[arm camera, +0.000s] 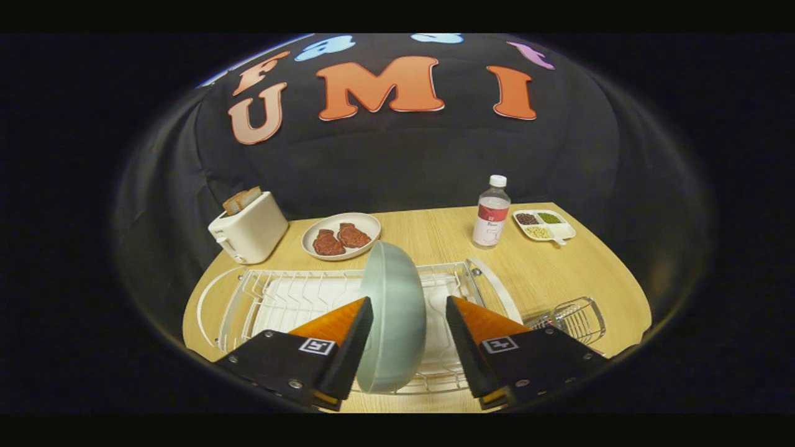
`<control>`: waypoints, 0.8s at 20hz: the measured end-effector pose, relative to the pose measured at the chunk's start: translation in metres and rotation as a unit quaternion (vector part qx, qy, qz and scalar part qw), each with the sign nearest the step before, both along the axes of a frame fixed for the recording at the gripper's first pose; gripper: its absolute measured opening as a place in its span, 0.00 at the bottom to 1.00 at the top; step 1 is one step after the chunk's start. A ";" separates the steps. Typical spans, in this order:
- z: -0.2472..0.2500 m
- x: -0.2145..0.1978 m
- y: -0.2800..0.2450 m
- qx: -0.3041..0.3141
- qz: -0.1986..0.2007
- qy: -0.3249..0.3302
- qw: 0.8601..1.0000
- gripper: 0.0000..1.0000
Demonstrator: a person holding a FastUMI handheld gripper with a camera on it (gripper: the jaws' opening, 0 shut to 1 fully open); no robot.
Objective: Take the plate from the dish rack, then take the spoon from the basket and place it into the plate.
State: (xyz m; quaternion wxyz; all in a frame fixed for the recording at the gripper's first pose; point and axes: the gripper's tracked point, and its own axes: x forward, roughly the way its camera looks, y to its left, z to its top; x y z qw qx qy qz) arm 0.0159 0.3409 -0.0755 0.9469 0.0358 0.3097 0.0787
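Plate [392, 316] stood on edge in dish rack [273, 298], between fingers of released hand-held gripper [408, 324], left finger touching or nearly so, right apart. Wire basket [574, 318] just right of rack. Beyond on surface [435, 233]: one toaster [249, 231], one dish with two meat pieces [340, 236], one bottle [491, 214], one divided tray [544, 225].

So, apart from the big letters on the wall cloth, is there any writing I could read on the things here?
Water bottle label: print too blurred to read.
Gripper, open around the plate in the dish rack: square coded markers, no words.
Nothing else readable.
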 end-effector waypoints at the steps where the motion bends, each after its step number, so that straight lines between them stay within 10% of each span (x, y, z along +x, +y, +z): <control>1: 0.001 0.001 0.000 -0.002 -0.005 -0.001 1.000 0.57; 5: -0.002 0.002 -0.011 -0.047 -0.038 0.011 0.998 0.27; 16: 0.048 0.001 0.019 -0.207 -0.035 -0.068 0.975 0.22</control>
